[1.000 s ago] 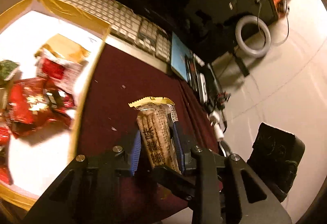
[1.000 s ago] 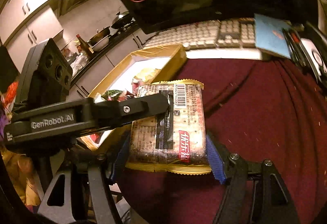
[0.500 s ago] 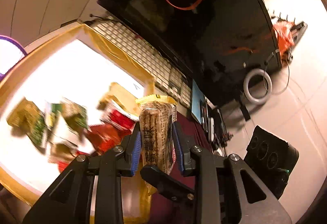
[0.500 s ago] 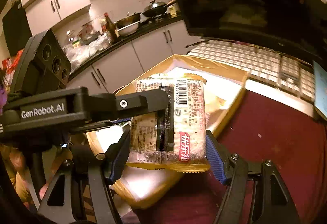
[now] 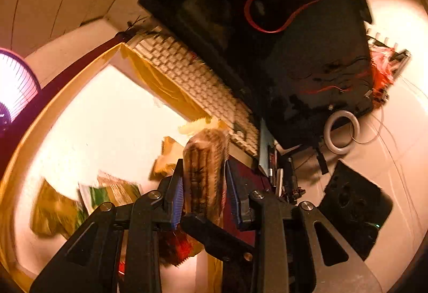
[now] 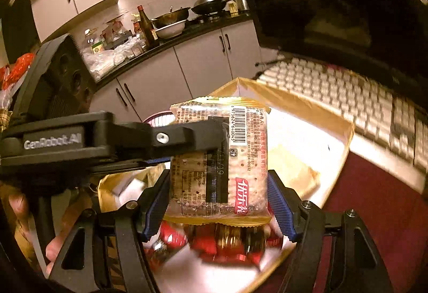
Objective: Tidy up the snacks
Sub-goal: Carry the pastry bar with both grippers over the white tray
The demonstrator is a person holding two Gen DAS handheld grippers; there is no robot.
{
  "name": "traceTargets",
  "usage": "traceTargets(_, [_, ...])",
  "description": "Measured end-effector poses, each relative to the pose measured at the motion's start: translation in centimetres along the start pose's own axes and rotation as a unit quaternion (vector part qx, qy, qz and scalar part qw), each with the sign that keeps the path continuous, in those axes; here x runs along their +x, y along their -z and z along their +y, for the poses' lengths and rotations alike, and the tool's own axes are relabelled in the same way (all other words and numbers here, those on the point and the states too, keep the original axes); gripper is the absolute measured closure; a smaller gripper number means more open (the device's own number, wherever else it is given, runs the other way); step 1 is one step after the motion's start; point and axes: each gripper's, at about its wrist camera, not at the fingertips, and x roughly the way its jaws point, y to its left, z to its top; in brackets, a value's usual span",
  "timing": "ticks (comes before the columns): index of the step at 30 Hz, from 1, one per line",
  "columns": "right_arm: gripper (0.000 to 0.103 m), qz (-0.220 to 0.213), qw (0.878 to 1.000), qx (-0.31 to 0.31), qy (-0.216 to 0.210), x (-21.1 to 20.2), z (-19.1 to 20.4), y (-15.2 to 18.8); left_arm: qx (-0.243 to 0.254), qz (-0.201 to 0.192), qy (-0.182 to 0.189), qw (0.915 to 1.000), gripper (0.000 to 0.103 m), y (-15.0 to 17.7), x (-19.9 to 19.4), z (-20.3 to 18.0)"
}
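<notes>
A cracker packet (image 6: 218,159) with a yellow crimped edge and a barcode is held by both grippers above the open cardboard box (image 6: 307,111). My right gripper (image 6: 218,202) is shut on its two sides. My left gripper (image 5: 204,186) is shut on the same packet (image 5: 206,164), seen edge-on; one of its fingers (image 6: 187,136) crosses the packet's face in the right wrist view. In the box (image 5: 88,79) lie several snack packs: green and gold ones (image 5: 107,191) and red ones (image 6: 227,244).
A white keyboard (image 5: 192,84) lies just behind the box, below a dark monitor (image 5: 267,25). Dark red cloth (image 6: 361,199) covers the table right of the box. A blue notebook (image 5: 266,148) and small items sit past the keyboard. Kitchen counter with pans (image 6: 171,22) is far behind.
Both grippers have carried the cracker packet up and left from over the red cloth to above the box. Both stay shut on it.
</notes>
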Motion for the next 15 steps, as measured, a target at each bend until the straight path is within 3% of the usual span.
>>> traceTargets(3, [0.033,0.011,1.000,-0.004,-0.004,1.3,-0.2,-1.7,0.006,0.005,-0.027,0.9996,0.075,-1.3,1.0,0.1])
traceTargets(6, [0.033,0.029,0.999,-0.023,0.012,3.0,-0.2,-2.7,-0.026,0.017,-0.042,0.9986,0.074,-2.1,2.1,1.2])
traceTargets(13, [0.032,0.066,0.998,-0.016,-0.005,6.0,-1.4,-1.9,-0.064,0.039,-0.065,0.9951,0.073,-1.7,3.3,3.8])
traceTargets(15, [0.031,0.067,0.998,-0.018,-0.005,6.4,-1.3,-1.5,-0.060,0.045,-0.075,0.9943,0.069,-1.5,3.8,3.9])
